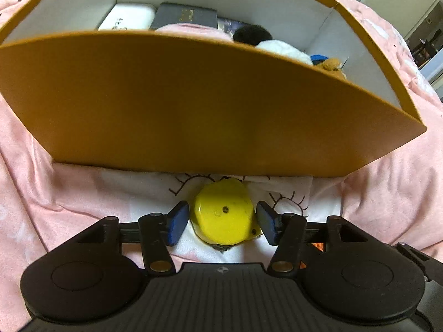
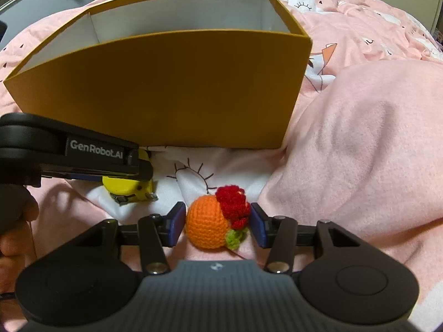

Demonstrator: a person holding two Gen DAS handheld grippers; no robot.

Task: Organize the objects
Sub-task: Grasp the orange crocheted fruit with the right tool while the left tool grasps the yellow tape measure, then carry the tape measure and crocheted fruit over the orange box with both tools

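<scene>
Straddling yellow tape measure [image 1: 223, 215] on pink bed cover [image 1: 33, 188], my left gripper [image 1: 221, 222] spread, pads clear. Orange box [image 1: 193, 102] just behind. My right gripper [image 2: 217, 222] brackets crocheted orange fruit [image 2: 206, 225]; grip unclear.

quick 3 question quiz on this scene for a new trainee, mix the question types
1. True or false: the yellow tape measure already lies inside the orange box.
2. What sits between the fingers of the right claw? A) crochet orange ball B) white plush C) black book
3. Fill in: the left claw is ____, its pads clear of the tape measure.

Key: 1 false, it lies on the pink blanket in front of the box; 2 A; 3 open.
</scene>
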